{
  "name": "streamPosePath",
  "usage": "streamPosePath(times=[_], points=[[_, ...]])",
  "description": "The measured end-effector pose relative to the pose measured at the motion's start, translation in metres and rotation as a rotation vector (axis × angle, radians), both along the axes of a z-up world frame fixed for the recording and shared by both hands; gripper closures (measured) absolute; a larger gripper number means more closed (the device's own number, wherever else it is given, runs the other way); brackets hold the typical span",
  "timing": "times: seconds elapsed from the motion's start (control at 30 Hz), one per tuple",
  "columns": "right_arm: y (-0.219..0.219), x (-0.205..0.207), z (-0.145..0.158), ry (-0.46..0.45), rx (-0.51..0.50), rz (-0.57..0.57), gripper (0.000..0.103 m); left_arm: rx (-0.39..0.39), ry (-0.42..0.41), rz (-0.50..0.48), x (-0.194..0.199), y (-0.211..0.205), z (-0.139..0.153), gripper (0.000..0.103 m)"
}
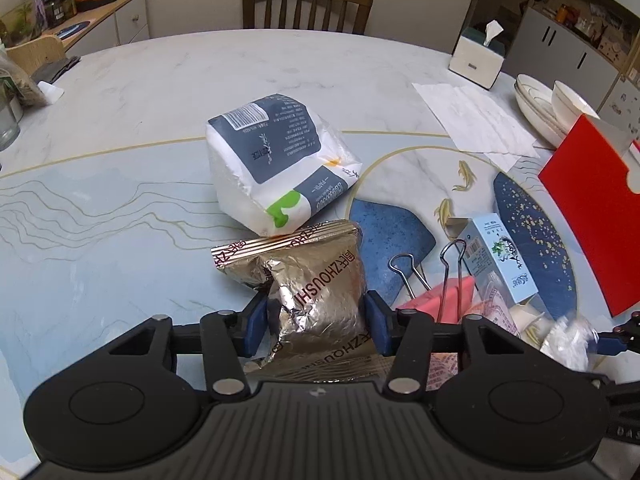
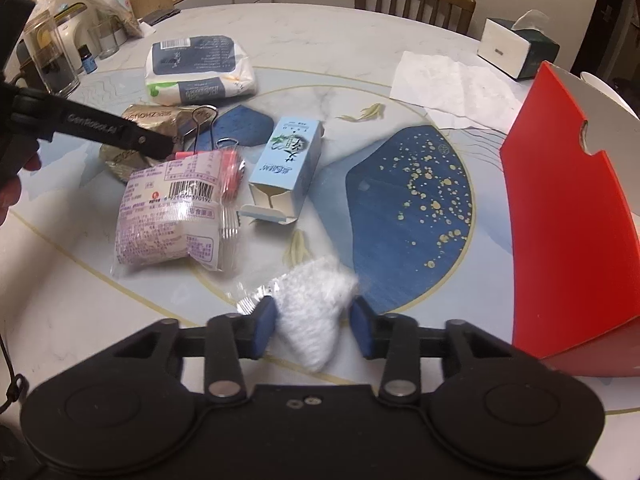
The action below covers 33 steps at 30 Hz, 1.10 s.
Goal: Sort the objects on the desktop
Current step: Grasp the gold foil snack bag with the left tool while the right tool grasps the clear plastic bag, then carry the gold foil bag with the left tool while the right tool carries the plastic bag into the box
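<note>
Left claw (image 1: 316,322) pinching gold foil packet (image 1: 316,284), right claw (image 2: 314,326) pinching white fluffy bag (image 2: 314,308); open-ended blue carton (image 2: 286,164) nearby.

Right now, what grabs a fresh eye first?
The left gripper is clamped on a crinkled gold foil snack bag, while the right gripper has a fluffy white clear-wrapped packet between its fingers. A tall red open box stands at the table's right side, beside the clutter of packets on the marble table.
</note>
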State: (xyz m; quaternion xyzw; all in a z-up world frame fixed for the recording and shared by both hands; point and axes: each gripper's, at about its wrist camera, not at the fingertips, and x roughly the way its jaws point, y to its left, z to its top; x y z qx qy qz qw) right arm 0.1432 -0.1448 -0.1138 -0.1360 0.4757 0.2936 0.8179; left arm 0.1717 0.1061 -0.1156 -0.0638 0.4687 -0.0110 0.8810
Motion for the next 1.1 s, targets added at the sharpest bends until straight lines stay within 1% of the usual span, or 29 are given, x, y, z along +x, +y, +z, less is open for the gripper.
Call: streamPosePath(times=[0.17, 0.3, 0.57, 0.93, 1.03, 1.1], points=[[-0.002, 0.001, 0.002, -0.003, 0.012, -0.013, 0.074, -0.026, -0.004, 0.015, -0.009, 0.003, 0.002, 0.055], [-0.005, 0.001, 0.004, -0.009, 0.019, -0.023, 0.076, -0.055, -0.022, 0.024, -0.019, 0.006, 0.011, 0.055], [-0.015, 0.001, 0.012, -0.019, 0.057, -0.062, 0.081, -0.072, -0.059, 0.044, -0.033, 0.014, 0.028, 0.055], [-0.032, -0.006, 0.034, -0.029, 0.134, -0.098, 0.086, -0.102, -0.076, 0.051, -0.053, 0.016, 0.044, 0.055], [-0.036, -0.007, 0.038, -0.041, 0.148, -0.105, 0.092, -0.105, -0.082, 0.051, -0.058, 0.014, 0.048, 0.055], [-0.039, -0.007, 0.04, -0.041, 0.159, -0.102, 0.093, -0.11, -0.083, 0.051, -0.06, 0.013, 0.05, 0.055]])
